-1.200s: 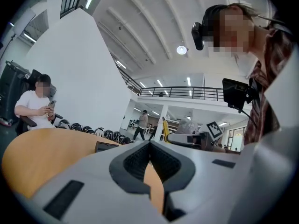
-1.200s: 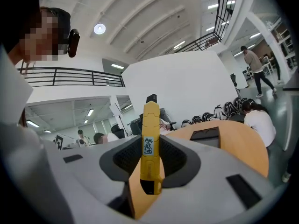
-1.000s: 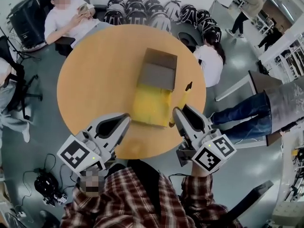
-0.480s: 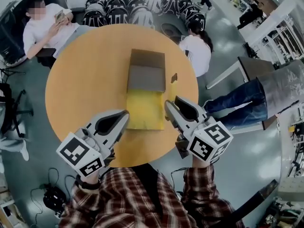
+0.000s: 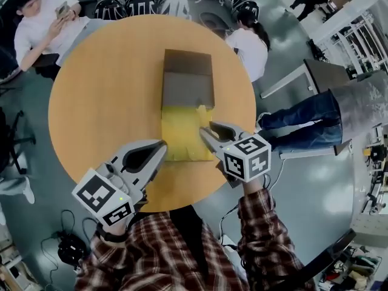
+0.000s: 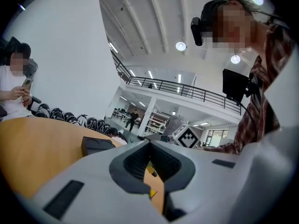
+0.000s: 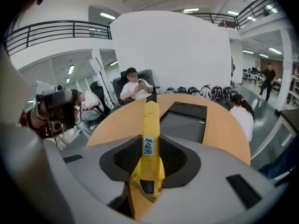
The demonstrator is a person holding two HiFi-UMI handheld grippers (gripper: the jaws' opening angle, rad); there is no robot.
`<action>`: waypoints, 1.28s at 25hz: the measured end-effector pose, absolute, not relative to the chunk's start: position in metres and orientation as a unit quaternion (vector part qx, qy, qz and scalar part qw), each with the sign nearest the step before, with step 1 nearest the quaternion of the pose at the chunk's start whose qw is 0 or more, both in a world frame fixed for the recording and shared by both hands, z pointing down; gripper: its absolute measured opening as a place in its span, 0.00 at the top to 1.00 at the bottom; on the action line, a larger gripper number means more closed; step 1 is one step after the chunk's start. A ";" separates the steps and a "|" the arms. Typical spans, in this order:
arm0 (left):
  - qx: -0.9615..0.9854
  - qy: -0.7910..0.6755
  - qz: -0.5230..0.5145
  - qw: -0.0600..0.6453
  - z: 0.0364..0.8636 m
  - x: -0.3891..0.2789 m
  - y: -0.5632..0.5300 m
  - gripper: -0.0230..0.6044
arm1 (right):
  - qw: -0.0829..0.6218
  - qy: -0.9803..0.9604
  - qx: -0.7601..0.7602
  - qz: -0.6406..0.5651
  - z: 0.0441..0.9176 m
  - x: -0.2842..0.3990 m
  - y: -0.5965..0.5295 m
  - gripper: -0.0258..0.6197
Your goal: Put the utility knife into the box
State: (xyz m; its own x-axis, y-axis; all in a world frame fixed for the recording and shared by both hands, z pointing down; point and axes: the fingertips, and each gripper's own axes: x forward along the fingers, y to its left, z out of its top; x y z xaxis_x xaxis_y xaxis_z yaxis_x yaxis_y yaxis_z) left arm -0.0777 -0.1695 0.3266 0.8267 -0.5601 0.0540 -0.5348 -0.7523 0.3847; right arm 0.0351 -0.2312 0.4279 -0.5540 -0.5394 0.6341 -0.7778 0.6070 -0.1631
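Swung inward over the box (image 5: 188, 90), the right tool (image 5: 205, 130) pinches the utility knife (image 7: 150, 139) (left tool (image 5: 161, 145) pressed together).

The box (image 5: 188, 90) sits mid-table (image 5: 103, 102); your left gripper (image 5: 159, 147) is before its left corner, the utility knife (image 7: 150, 139) in your right gripper (image 5: 206, 127) over its right edge

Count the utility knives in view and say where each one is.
1. The yellow plastic utility knife is clamped in the right gripper, above the round wooden table, with the dark box ahead of it. Others could be hidden inside it.
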 end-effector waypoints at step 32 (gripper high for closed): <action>0.910 -0.336 -0.050 0.238 0.365 -0.119 -0.173 0.95 | 0.515 -0.779 0.261 0.244 0.629 -0.005 -0.253 0.77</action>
